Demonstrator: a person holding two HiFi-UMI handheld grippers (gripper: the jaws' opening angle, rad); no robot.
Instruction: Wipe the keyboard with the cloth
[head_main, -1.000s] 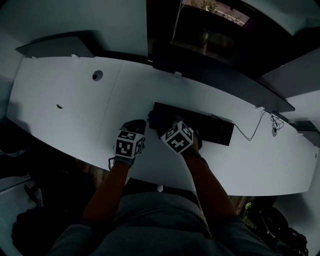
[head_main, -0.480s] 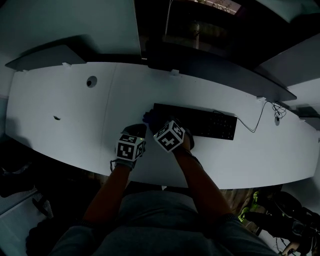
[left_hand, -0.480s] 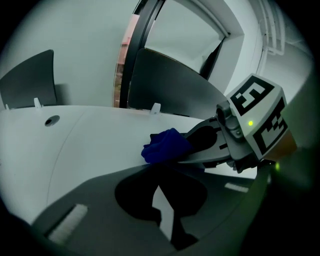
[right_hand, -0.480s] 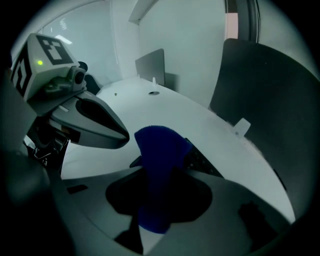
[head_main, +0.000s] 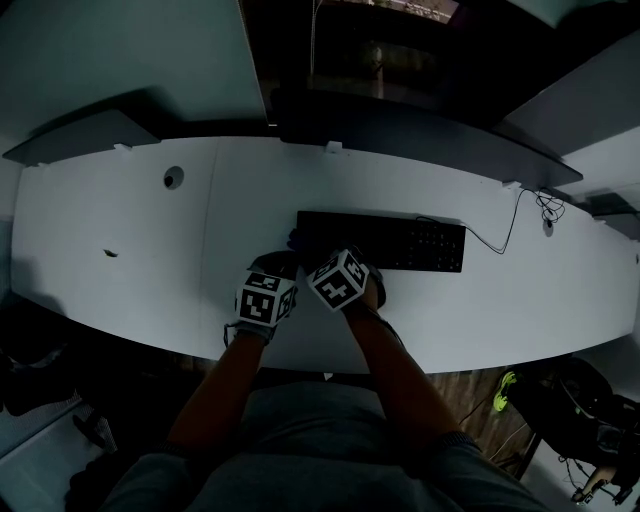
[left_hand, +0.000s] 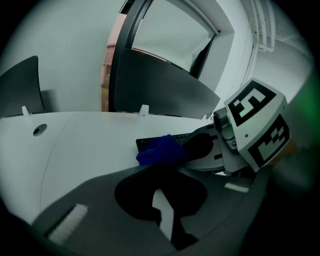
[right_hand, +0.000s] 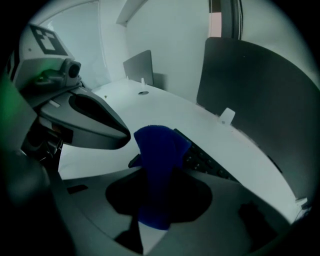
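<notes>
While the right tongs (right_hand: 152, 200) grip the blue cloth (right_hand: 160, 145) at the keyboard's (head_main: 400, 242) left end, wiping looks barely begun; the left tongs (left_hand: 163, 207) wait nearby, clenched empty, and a steady rightward sweep seems next.

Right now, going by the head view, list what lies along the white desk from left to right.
Round cable hole → left hand-held gripper → flat black keyboard → thin black cable trailing off to the right.
</notes>
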